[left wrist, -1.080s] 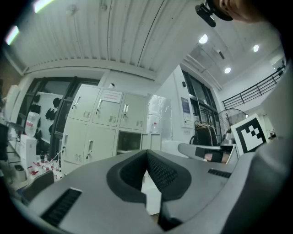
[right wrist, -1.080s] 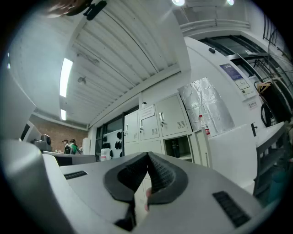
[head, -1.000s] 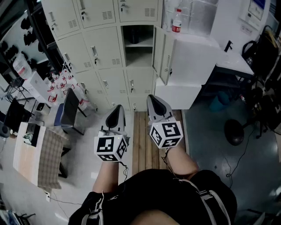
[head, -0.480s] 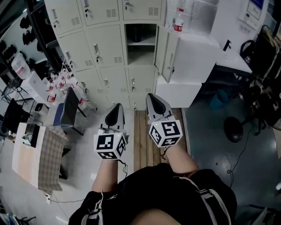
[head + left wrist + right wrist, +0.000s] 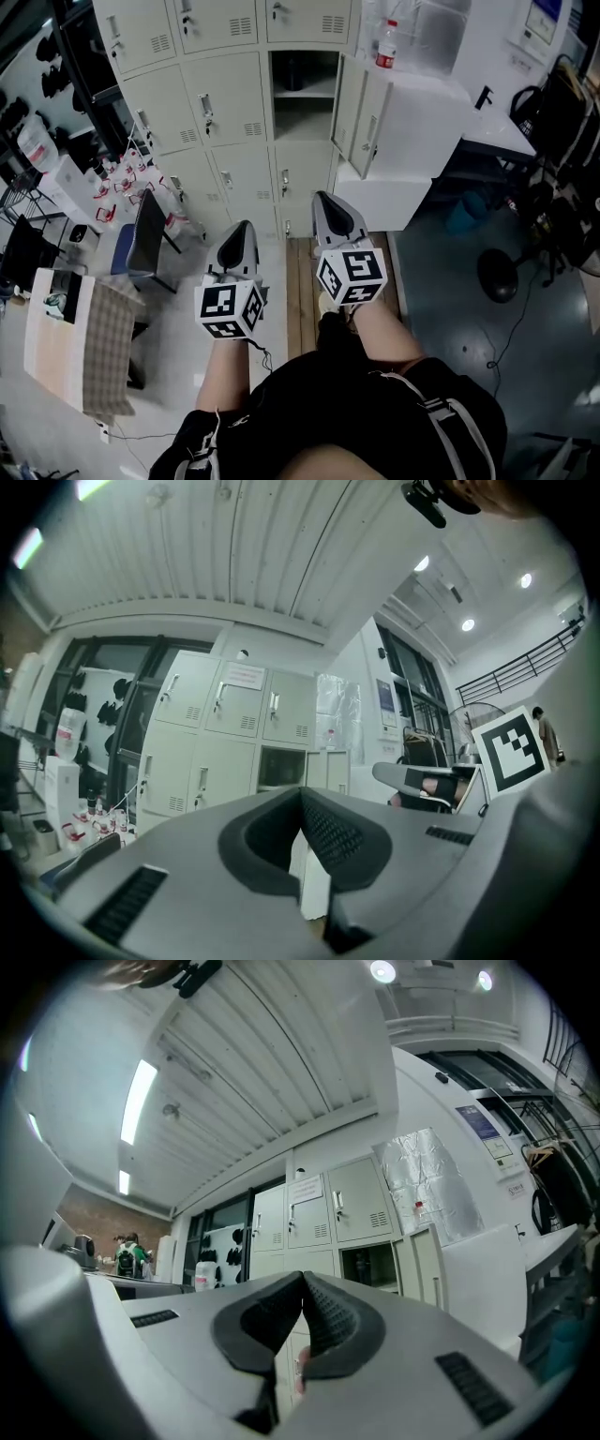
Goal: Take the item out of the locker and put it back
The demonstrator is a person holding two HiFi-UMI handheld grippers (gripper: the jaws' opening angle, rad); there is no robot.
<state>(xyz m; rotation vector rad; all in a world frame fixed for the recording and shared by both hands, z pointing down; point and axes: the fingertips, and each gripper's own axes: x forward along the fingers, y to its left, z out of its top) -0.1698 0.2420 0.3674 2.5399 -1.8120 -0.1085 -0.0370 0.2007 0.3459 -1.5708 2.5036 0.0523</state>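
Observation:
The cream lockers [image 5: 220, 103] stand ahead, and one compartment [image 5: 298, 94] is open with its door [image 5: 361, 117] swung to the right. A dark item [image 5: 293, 73] sits on its upper shelf. My left gripper [image 5: 240, 228] and right gripper [image 5: 324, 200] are side by side well short of the lockers, both pointing at them. Each is shut with nothing between its jaws. The left gripper view has the shut left gripper [image 5: 301, 791] below the open compartment [image 5: 279, 766]. In the right gripper view the shut right gripper [image 5: 303, 1279] lies left of the open compartment [image 5: 368, 1267].
A white cabinet [image 5: 412, 122] with a water bottle [image 5: 385, 45] on top stands right of the open door. A chair [image 5: 150, 230] and a cloth-covered table [image 5: 103, 342] are at the left. Wooden planking [image 5: 300, 291] runs underfoot, and a black round base [image 5: 497, 277] lies at the right.
Both grippers have moved forward toward the lockers, which now sit a little lower and nearer in the head view. Both stay shut.

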